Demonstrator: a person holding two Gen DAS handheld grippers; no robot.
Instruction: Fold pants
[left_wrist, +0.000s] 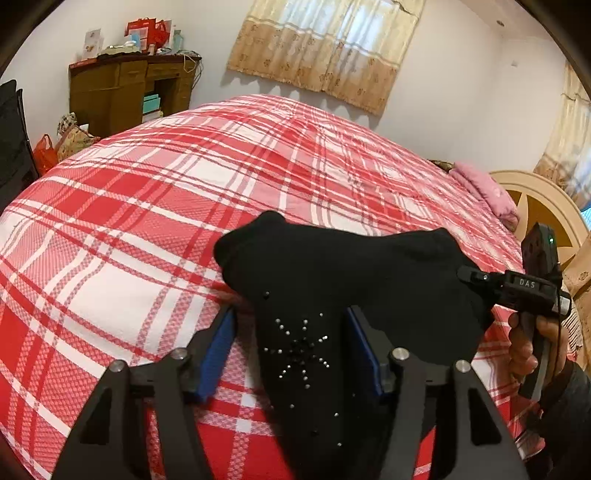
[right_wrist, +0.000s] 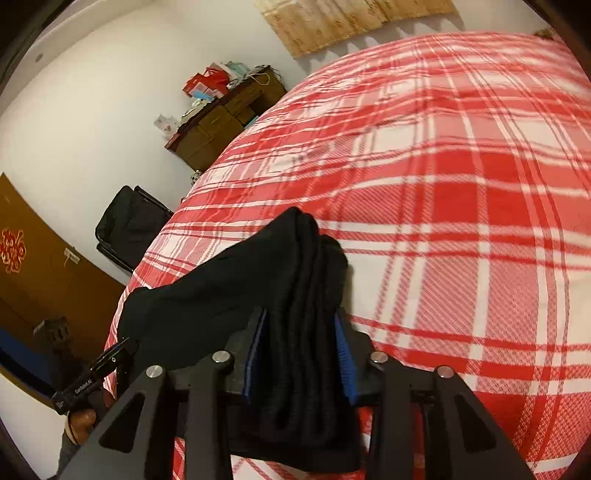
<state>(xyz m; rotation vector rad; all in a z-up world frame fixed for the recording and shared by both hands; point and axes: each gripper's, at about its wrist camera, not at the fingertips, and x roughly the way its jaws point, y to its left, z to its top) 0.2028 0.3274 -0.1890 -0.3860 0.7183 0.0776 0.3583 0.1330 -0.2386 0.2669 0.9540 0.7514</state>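
Left wrist view: black pants folded on plaid bed, between open left gripper jaws, pads clear. Right gripper body reads "DAS". Right wrist view: right gripper jaws apart around folded stack, contact unclear.

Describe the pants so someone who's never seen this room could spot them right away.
Find the big bed with the red and white plaid cover. Near its front edge lies one small folded bundle, the pants. They are the only black thing on the cover, with a starburst of tiny shiny studs on top.
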